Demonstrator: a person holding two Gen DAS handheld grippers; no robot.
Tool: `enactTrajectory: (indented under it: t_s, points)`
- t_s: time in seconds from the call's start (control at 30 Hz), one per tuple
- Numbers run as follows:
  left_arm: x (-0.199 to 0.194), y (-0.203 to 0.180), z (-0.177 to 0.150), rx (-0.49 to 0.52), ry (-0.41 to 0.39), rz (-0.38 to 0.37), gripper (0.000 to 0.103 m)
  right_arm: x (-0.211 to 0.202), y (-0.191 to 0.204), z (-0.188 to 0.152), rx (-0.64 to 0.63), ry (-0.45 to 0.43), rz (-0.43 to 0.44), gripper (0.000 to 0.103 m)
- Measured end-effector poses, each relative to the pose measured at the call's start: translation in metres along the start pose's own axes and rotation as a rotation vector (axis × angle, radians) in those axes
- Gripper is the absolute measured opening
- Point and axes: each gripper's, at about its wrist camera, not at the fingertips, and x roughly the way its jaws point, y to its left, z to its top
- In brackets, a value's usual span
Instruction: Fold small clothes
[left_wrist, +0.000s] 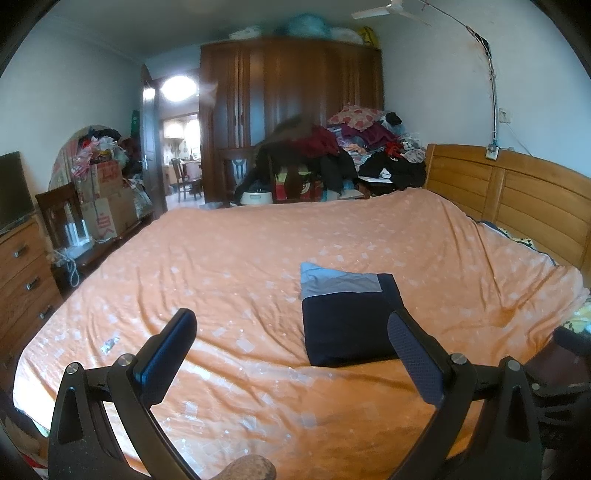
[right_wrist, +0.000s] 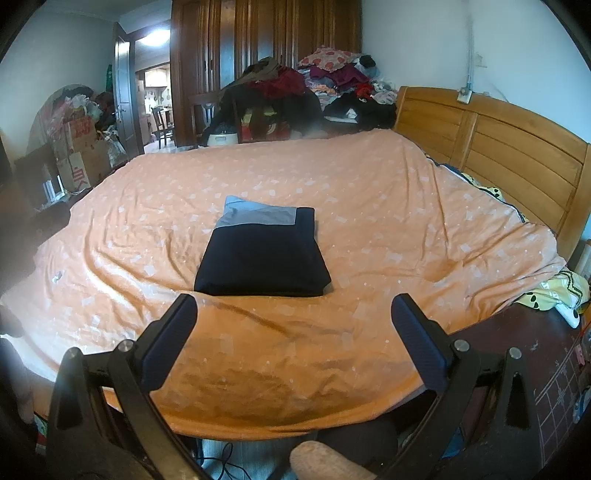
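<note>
Left gripper (left_wrist: 291, 325): is being held over the near part of the bed with its fingers spread wide; nothing is being pinched between them.
Right gripper (right_wrist: 293, 308): is being held above the near edge of the bed, fingers likewise spread wide and empty.
Folded garment (right_wrist: 262, 254): a dark navy piece with a grey-and-pale-blue band along its far edge is being shown lying flat as a tidy rectangle on the orange bedspread (right_wrist: 369, 229); in the right wrist view it is lying at about 11 o'clock from the gripper, just beyond the fingertips and apart from them.
Same garment (left_wrist: 343, 317), left wrist view: is being seen at about 1 o'clock, its right edge partly covered by the right-hand finger (left_wrist: 413, 354); contact cannot be told.
Headboard (right_wrist: 491, 147): wooden, is being seen at 2 o'clock.
Wardrobe (left_wrist: 291, 110): dark wood, at 12 o'clock beyond the bed.
Clothes heap (left_wrist: 365, 147): is being seen piled in front of the wardrobe, well apart from the folded garment.
</note>
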Motion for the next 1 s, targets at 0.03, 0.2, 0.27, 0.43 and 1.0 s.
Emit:
enactTrajectory:
  t_s: [0.03,0.2,0.27,0.43,1.0]
  points:
    - [0.0,0.0,0.0,0.0,0.0,0.001,0.103,0.001,0.0,0.0,-0.001,0.0,0.002,0.103]
    - [0.001,0.001,-0.001,0.0,0.001,0.0,0.103,0.0,0.001,0.0,-0.005,0.002,0.009,0.103]
    - [0.001,0.001,-0.001,0.002,0.0,0.005,0.103,0.001,0.0,0.0,-0.006,0.004,0.011,0.103]
    - [0.003,0.005,0.0,-0.002,-0.003,0.019,0.103,0.002,0.002,0.003,-0.024,-0.001,0.012,0.103]
    - [0.029,-0.007,0.028,0.056,0.021,-0.012,0.103,0.04,-0.001,0.072,-0.059,0.03,0.031,0.103]
